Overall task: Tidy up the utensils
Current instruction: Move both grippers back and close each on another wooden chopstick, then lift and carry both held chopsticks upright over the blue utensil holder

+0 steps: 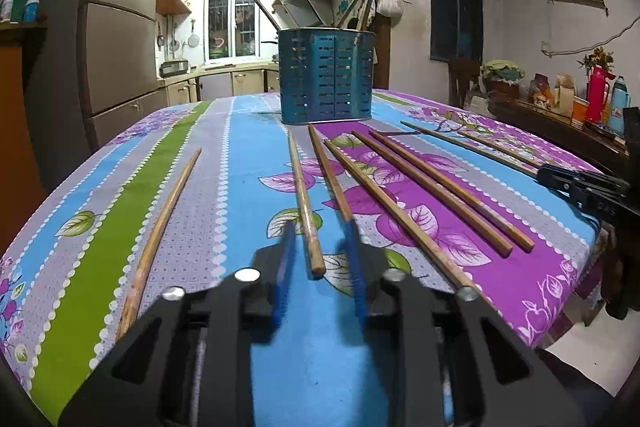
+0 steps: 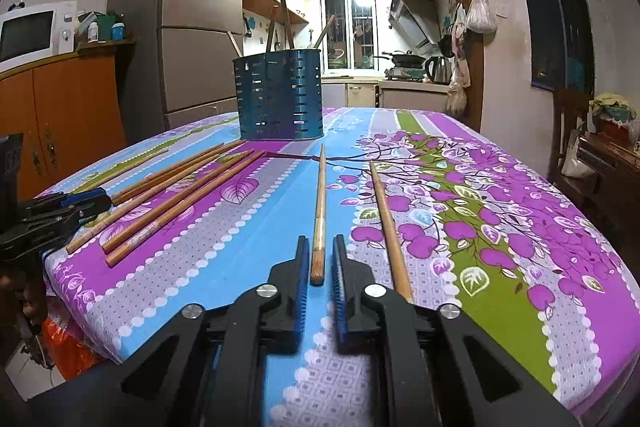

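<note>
1. My left gripper (image 1: 318,247): jaws narrowed around one chopstick (image 1: 305,203) near the tabletop's near edge; contact unclear.
2. My right gripper (image 2: 320,259): likewise around another chopstick (image 2: 319,211).
3. Blue holder (image 2: 278,95): far edge.

A table draped in a glossy floral tablecloth (image 2: 500,211) of purple, blue, green and grey stripes is carrying a blue perforated metal utensil holder (image 2: 278,95) standing upright near its far edge. Long wooden chopsticks (image 1: 404,195) are lying loose across the cloth in front of it, some paired, others well apart.
</note>
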The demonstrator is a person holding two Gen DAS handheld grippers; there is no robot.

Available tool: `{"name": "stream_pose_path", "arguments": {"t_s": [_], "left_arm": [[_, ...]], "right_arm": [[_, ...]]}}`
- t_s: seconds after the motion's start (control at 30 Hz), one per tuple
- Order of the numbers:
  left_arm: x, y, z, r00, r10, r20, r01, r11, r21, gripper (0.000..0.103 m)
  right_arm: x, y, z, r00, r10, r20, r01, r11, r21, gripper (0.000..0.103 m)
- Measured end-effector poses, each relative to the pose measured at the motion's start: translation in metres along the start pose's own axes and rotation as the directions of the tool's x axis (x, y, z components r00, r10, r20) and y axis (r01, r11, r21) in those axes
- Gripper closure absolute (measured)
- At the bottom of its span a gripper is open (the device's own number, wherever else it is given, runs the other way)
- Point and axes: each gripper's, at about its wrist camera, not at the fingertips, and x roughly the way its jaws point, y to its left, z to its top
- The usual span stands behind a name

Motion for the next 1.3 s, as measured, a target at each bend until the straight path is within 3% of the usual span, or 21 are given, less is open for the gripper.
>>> {"name": "stream_pose_path", "arguments": {"t_s": [0.07, 0.13, 0.37, 0.53, 0.9, 1.3], "left_arm": [[0.001, 0.001, 0.001, 1.000, 0.006, 0.003, -0.006, 1.000, -0.008, 0.095], [0.000, 0.001, 0.001, 1.000, 0.013, 0.007, -0.013, 1.000, -0.007, 0.097], [-0.010, 0.003, 0.006, 0.999, 0.026, 0.022, -0.025, 1.000, -0.018, 0.098], [-0.037, 0.007, 0.025, 0.996, 0.029, 0.087, -0.028, 0.999, -0.020, 0.098], [-0.075, -0.003, 0.093, 0.966, 0.001, 0.259, -0.015, 0.999, 0.053, 0.098], [-0.055, -0.017, 0.172, 0.948, -0.071, 0.310, 0.039, 0.993, 0.109, 0.098]], "right_arm": [[0.001, 0.001, 0.000, 1.000, 0.003, 0.003, -0.003, 1.000, -0.010, 0.095], [0.001, 0.001, 0.000, 1.000, 0.003, 0.010, -0.003, 1.000, -0.012, 0.095], [-0.014, 0.001, 0.009, 0.999, -0.004, 0.040, 0.004, 1.000, -0.004, 0.096], [-0.044, 0.007, 0.033, 0.995, -0.004, 0.102, 0.007, 0.999, -0.032, 0.096], [-0.091, 0.019, 0.095, 0.979, 0.041, 0.200, -0.020, 0.994, -0.109, 0.096], [-0.091, 0.006, 0.180, 0.967, 0.086, 0.241, -0.053, 0.989, -0.140, 0.095]]}}
